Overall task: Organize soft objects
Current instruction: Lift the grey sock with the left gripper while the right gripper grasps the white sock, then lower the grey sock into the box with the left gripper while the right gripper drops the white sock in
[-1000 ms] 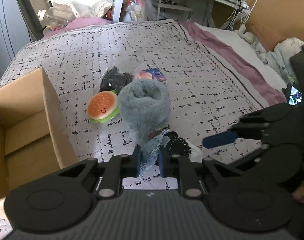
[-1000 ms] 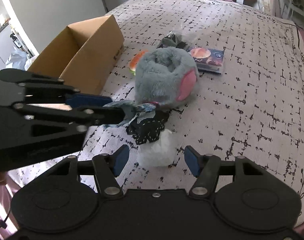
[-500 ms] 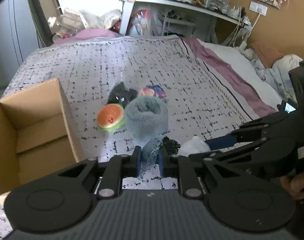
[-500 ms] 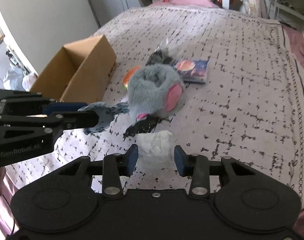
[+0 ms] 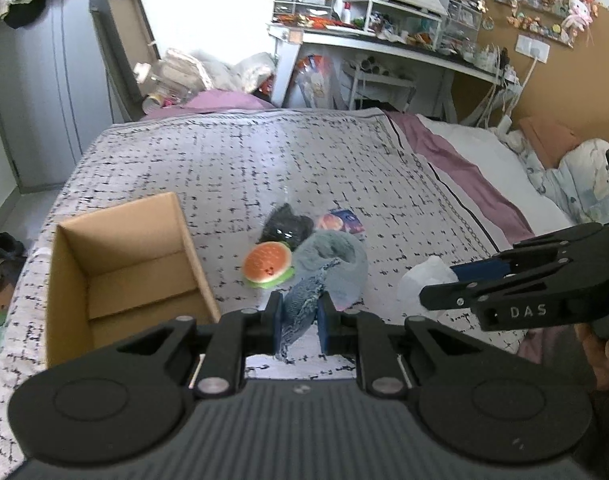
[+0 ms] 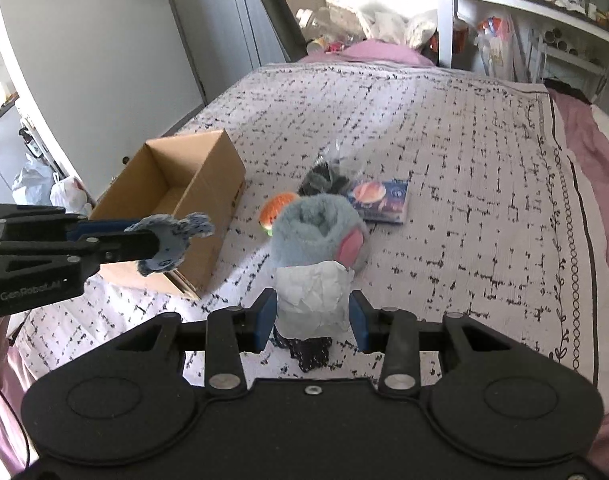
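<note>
My left gripper is shut on a blue denim fabric piece, held in the air above the bed; it also shows in the right wrist view. My right gripper is shut on a white-and-black soft bundle, lifted off the bed; its white part shows in the left wrist view. A grey plush with a pink patch lies on the bed beside a burger plush. An open cardboard box stands at the left.
A dark item in clear wrap and a blue snack packet lie behind the plush. The patterned bedspread extends far and right. A cluttered desk stands beyond the bed.
Both grippers have risen and pulled back from the bed. The denim piece and the white-and-black bundle have come apart, and the right gripper has shut on the bundle and lifted it.
</note>
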### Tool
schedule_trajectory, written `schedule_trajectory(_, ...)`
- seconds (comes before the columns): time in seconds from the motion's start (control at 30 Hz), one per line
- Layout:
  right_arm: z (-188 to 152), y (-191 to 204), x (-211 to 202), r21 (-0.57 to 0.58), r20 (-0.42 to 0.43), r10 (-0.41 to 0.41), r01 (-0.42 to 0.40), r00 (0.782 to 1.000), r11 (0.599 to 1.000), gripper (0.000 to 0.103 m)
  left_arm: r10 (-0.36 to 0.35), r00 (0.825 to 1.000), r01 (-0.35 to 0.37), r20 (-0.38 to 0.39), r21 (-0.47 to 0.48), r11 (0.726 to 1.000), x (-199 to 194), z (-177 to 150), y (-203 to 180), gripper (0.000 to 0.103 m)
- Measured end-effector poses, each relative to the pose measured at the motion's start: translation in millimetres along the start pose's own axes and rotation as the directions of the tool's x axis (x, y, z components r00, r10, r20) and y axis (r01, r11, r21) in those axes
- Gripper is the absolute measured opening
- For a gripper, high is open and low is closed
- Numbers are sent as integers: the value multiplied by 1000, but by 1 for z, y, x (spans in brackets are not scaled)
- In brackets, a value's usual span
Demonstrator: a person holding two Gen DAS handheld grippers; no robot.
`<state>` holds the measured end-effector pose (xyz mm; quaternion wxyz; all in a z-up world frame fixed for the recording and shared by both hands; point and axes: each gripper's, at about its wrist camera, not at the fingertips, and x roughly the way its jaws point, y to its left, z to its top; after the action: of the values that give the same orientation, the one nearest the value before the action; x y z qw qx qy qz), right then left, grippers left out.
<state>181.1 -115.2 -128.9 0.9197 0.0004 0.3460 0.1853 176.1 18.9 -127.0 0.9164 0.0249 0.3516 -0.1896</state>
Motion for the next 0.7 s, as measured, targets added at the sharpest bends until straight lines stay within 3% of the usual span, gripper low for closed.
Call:
schedule_trajectory(0.17, 7, 12, 3, -48, -15, -38, 37, 999, 998, 39, 22, 1000, -22, 19, -18, 1000, -11, 3, 13, 17)
schedule_trajectory(0.33, 17, 26, 6, -86, -13, -27, 25, 1000, 996, 39, 54, 998, -53, 24, -34, 998, -19, 5, 29, 17)
schedule_trajectory(0.7, 46, 69, 19, -171, -25, 6, -10, 1000, 985, 39, 147, 988, -148, -44, -29, 989, -25, 5, 71, 17)
